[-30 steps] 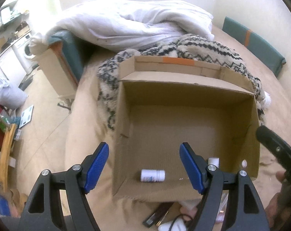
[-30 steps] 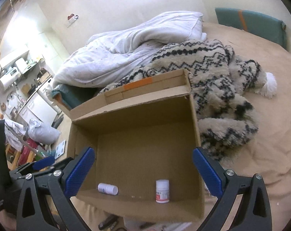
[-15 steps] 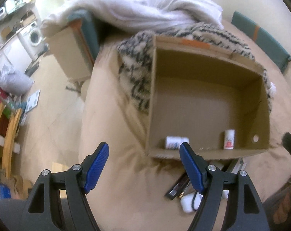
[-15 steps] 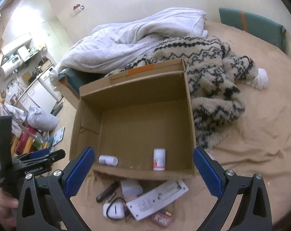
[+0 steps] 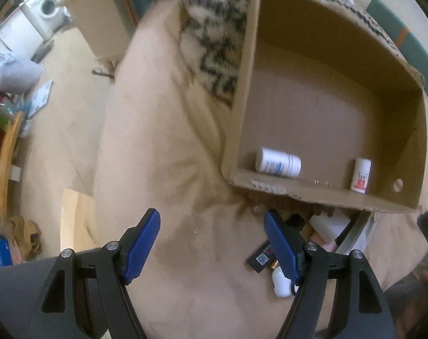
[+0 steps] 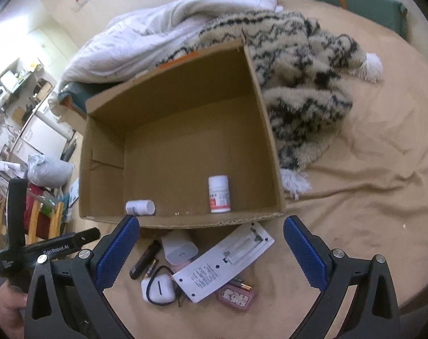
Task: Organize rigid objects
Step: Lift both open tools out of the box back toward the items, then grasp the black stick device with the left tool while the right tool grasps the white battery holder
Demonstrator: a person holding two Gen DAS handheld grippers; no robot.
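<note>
Change: both views have tipped down since a second ago; the loose items on the bed, at the near edge of the cardboard box [image 6: 270,141], now show in full. Judged: pickup comes next.

Left gripper [image 5: 211,243]: jaws wide, empty, hanging above bare bed sheet [image 5: 163,169] left of the pile.

Box contents: lying white bottle [image 6: 140,207] at the near left corner; upright red-label bottle [image 6: 219,195] by the near wall.

Pile, left to right: black stick [image 6: 145,260], earbud case [image 6: 158,288], white packet [image 6: 222,262], pink case [image 6: 236,296].

Right gripper [image 6: 209,251]: jaws wide, empty, above the pile.
</note>
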